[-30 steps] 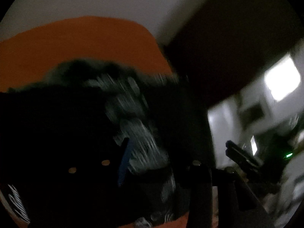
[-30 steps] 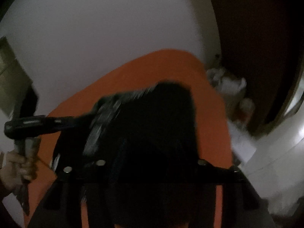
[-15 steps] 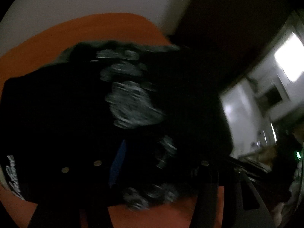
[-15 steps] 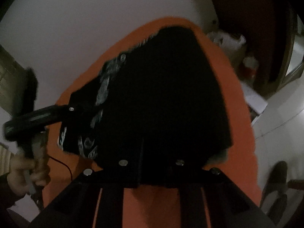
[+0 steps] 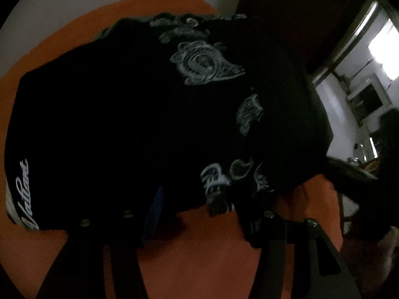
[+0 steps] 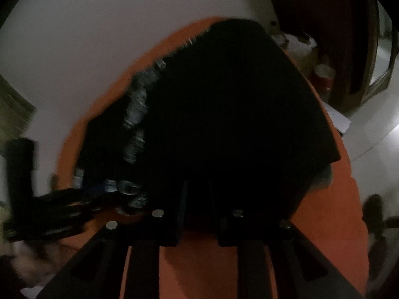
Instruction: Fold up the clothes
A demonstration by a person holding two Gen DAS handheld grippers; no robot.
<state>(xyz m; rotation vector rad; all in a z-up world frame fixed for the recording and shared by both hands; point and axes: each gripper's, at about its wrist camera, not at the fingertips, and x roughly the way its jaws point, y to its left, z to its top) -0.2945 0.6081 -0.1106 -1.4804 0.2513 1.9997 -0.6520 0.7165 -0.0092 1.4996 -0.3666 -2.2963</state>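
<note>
Your right tool (image 6: 197,214) pinches the black paisley-print cotton garment (image 5: 154,114)'s near hem, jaws easing apart; your left tool (image 5: 199,214) stands open. Next, smooth the fold on the orange desk (image 5: 212,261).

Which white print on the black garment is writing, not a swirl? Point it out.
The cursive word at the garment's left edge, left wrist view. The others, like the large print near the top, are swirls.

A: What colours mark the garment (image 5: 124,104)?
B: Black cloth, pale grey paisley motifs (image 5: 202,62), white script lettering (image 5: 21,182) near one edge.
A: And the surface (image 5: 204,256) beneath?
B: Plain orange; behind it, a white wall (image 6: 104,37).
</note>
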